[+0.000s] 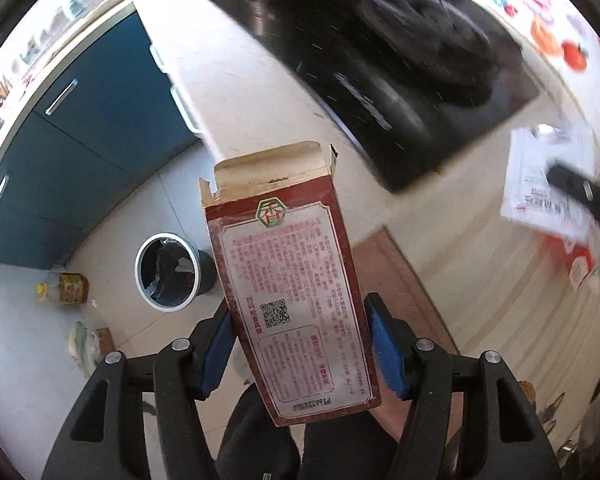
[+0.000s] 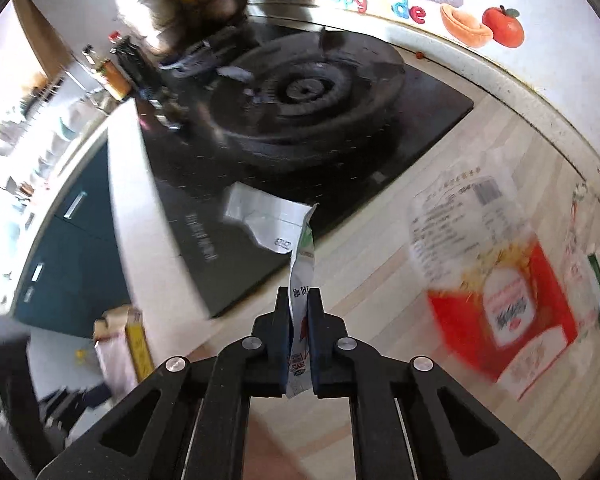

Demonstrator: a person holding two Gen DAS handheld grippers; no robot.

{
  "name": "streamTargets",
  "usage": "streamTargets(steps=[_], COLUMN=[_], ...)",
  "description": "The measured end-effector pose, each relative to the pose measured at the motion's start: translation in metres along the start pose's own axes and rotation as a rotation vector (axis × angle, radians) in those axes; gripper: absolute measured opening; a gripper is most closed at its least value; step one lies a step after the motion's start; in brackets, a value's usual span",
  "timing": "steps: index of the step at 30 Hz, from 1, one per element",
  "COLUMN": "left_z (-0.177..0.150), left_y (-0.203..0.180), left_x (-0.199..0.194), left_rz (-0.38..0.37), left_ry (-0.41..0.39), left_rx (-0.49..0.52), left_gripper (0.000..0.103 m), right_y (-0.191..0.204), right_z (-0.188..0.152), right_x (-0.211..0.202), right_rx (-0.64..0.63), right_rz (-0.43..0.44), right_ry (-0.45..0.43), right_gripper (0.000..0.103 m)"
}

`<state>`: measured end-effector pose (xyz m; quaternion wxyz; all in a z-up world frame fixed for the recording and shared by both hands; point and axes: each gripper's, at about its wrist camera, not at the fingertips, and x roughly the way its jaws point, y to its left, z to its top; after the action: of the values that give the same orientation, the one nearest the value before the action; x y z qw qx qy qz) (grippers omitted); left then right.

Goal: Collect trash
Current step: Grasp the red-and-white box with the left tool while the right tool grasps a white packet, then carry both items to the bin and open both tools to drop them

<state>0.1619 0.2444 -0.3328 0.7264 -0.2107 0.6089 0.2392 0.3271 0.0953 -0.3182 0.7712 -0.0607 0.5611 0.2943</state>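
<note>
My left gripper (image 1: 300, 332) is shut on a red carton (image 1: 288, 280) with an open torn top, held upright above the counter edge. A round bin (image 1: 168, 276) with a dark liner stands on the floor below, left of the carton. My right gripper (image 2: 299, 320) is shut on a thin white wrapper (image 2: 300, 264) that hangs over the counter by the stove; the wrapper and gripper also show blurred in the left wrist view (image 1: 548, 184). A red and clear bag (image 2: 484, 280) lies on the counter to the right of it.
A black gas stove (image 2: 300, 92) takes up the counter's far part. Blue cabinets (image 1: 80, 132) line the left. A yellow-capped oil bottle (image 1: 62, 288) and a bag (image 1: 82, 344) sit on the floor. A wall with fruit stickers (image 2: 500, 24) bounds the right.
</note>
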Motion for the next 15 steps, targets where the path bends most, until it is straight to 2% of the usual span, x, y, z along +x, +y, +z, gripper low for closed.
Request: streamTargets(steps=[5,8,11,13,14,15], left_z=[0.002,-0.003,-0.016,-0.027,-0.032,-0.038], left_y=[0.056,0.11,0.19,0.24,0.258,0.286], left_x=[-0.009,-0.006,0.015,0.049,0.065,0.091], left_rz=[-0.076,-0.101,-0.104,-0.093,-0.087,-0.082], left_ry=[-0.028,-0.034,0.0,0.047,0.066,0.097], left_rx=[-0.075,-0.133,-0.214,-0.279,-0.306,-0.333], left_gripper=[0.059,0.059,0.059,0.059,0.059,0.059], right_y=[0.049,0.102,0.168,0.208,0.235,0.247], right_z=[-0.025,-0.044,-0.071,-0.091,-0.107,-0.115], right_x=[-0.018,-0.011,0.019,0.05,0.082,0.101], right_rx=[-0.005,-0.02,-0.093,-0.139,-0.163,-0.173], right_rz=[0.076,0.154,0.204,0.22,0.233,0.239], right_ry=[0.012,0.05,0.105,0.153,0.191,0.211], right_gripper=[0.001,0.001,0.001,0.001,0.001,0.001])
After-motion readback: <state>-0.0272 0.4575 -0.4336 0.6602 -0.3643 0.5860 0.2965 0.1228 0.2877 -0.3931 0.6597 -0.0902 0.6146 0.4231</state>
